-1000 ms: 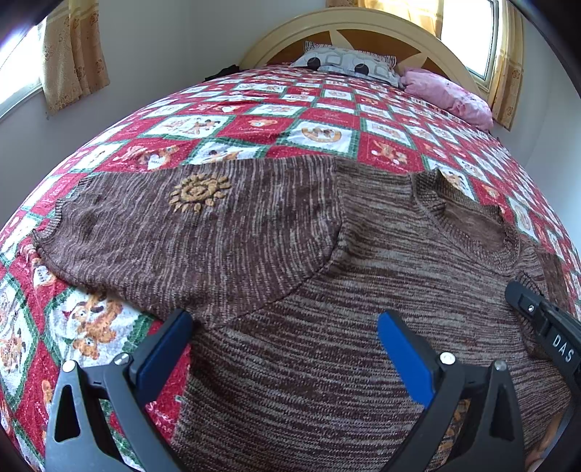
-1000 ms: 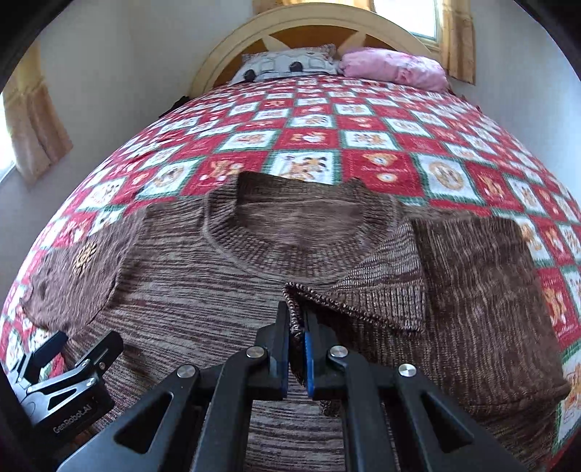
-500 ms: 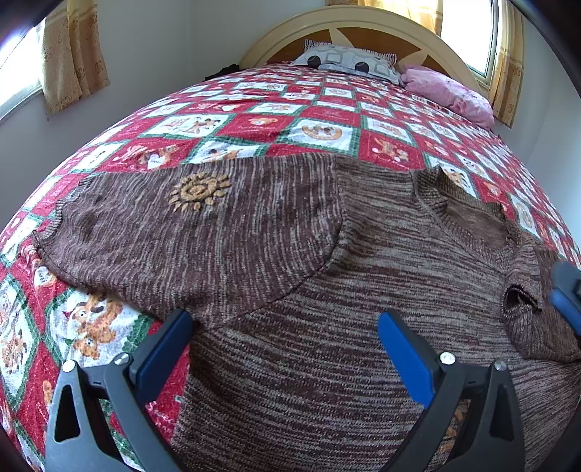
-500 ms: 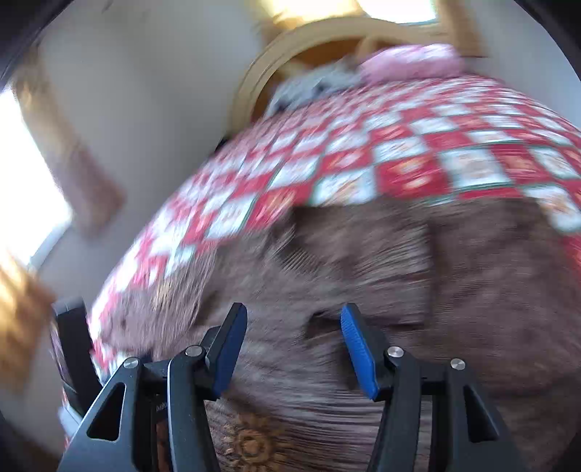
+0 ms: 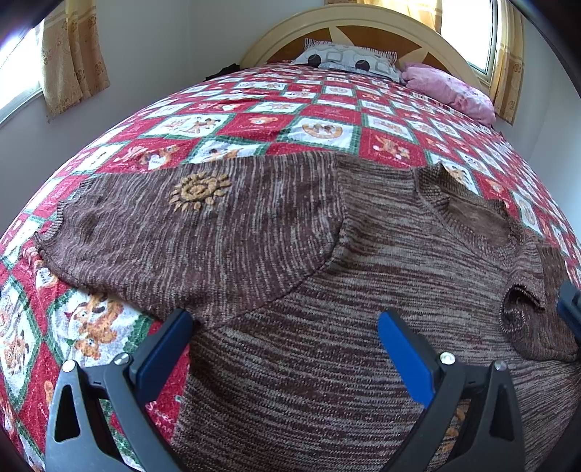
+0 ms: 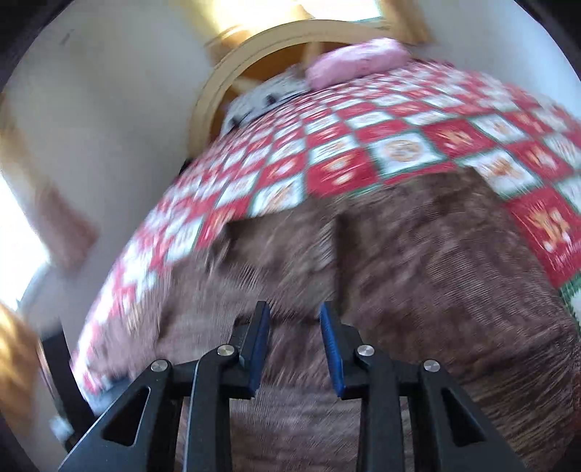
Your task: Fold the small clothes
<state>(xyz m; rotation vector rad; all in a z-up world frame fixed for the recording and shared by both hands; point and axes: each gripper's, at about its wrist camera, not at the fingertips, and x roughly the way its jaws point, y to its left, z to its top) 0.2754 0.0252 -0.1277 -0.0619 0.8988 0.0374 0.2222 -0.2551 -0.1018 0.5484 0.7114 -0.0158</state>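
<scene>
- A brown knit sweater lies flat on the bed, on top of a red, white and green quilt with little bear pictures.
- One sleeve is spread out to the side of the sweater's body. It has a small yellow sun shape on it.
- The other sleeve is folded over onto the sweater's body. Its cuff sits just below the neck hole.
- The left tool is wide apart and holds nothing. It is over the bottom part of the sweater, near where the spread sleeve joins the body.
- One blue finger is over the quilt, just beside the sweater's edge. The other finger is over the sweater.
- The right tool is a bit apart, not very wide, with nothing between its fingers. It is above the sweater, but this view is blurry.
- Past the sweater, at the head of the bed, there is a gray and white pillow and a pink pillow, up against a wooden headboard.
</scene>
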